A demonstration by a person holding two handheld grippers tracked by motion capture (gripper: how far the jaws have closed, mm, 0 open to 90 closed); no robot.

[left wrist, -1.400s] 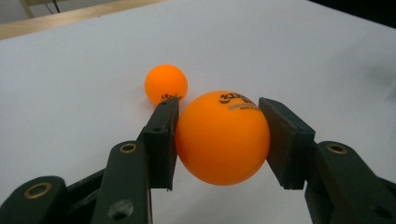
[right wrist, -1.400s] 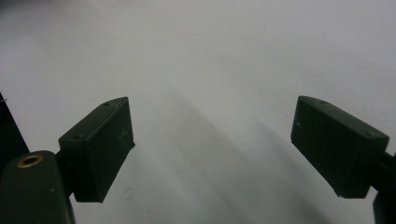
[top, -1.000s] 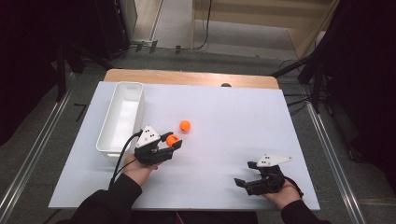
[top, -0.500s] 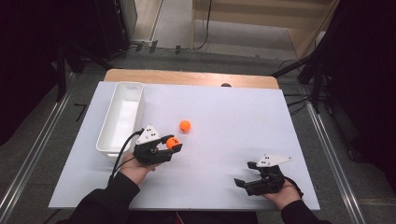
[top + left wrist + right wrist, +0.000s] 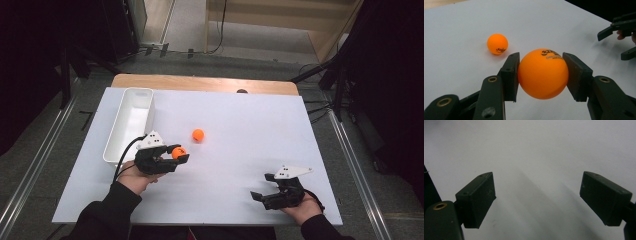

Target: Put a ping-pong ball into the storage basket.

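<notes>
Carrying step, by the look of it: left gripper (image 5: 181, 156) clamps an orange ball (image 5: 543, 73) just above the white board (image 5: 240, 150), beside the white bin (image 5: 129, 125). Next it needs swinging over the bin. Right gripper (image 5: 261, 189) gapes empty. Second ball (image 5: 198, 134) waits; the bin's floor is hard to make out

Grey floor (image 5: 190, 65), wooden table edge (image 5: 200, 83), dark surroundings
</notes>
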